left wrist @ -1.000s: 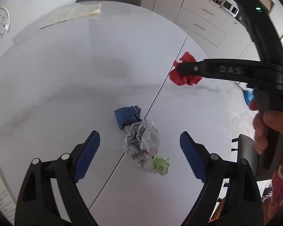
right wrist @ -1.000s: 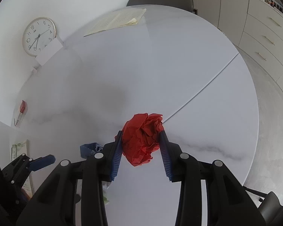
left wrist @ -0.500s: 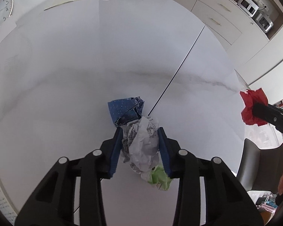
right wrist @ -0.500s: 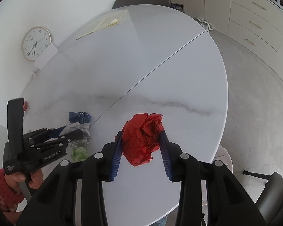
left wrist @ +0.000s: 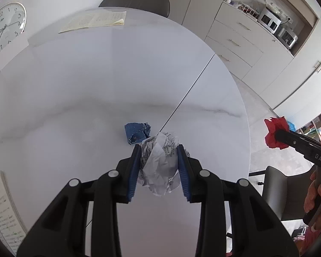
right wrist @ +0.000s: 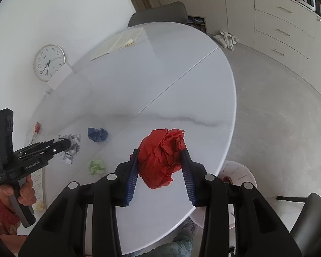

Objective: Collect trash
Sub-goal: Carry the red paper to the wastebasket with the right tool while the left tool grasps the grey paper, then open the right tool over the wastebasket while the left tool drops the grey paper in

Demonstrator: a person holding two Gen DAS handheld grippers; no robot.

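The desk (left wrist: pixel 79 90) is white marble with faint grey veining and a thin dark seam. The left gripper (left wrist: pixel 159 167) is black with blue-padded jaws around a white paper wad (left wrist: pixel 159 165) printed in grey-black text. Just beyond lies a dark blue wad (left wrist: pixel 137 133) speckled white. The right gripper (right wrist: pixel 160 167), black with blue pads too, grips a plain red wad (right wrist: pixel 160 156). A pale green wad (right wrist: pixel 97 167) lies near left. The clock (right wrist: pixel 48 62) is white-faced with black numerals.
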